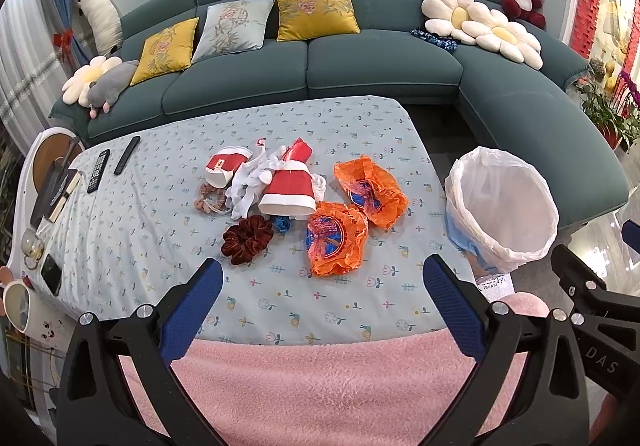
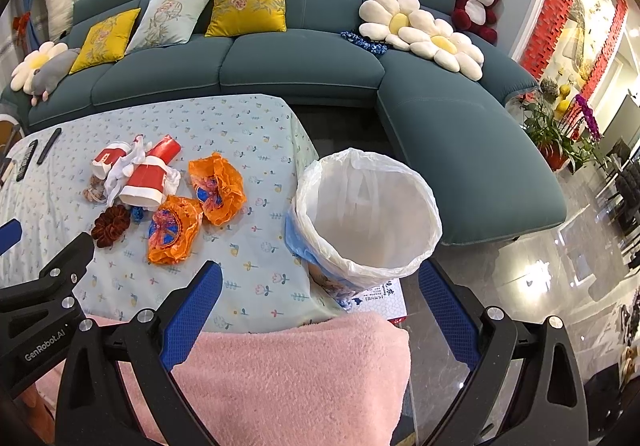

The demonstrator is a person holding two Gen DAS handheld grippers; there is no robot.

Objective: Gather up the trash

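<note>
table [image 1: 360, 133] under floral cloth | centre: two orange wrappers [image 1: 370, 191], red-and-white paper cups [image 1: 286, 191], white tissue [image 1: 250, 181], maroon scrunchie [image 1: 247, 240] | left: two remotes [image 1: 98, 170] | near edge: pink blanket [image 1: 320, 378]

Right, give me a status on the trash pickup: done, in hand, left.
Done: nothing visible; the lined bin looks empty. In hand: nothing; the left gripper and right gripper are both open, held back from the table. Left: two orange wrappers, the red paper cups and white scraps lie on the tablecloth.
</note>
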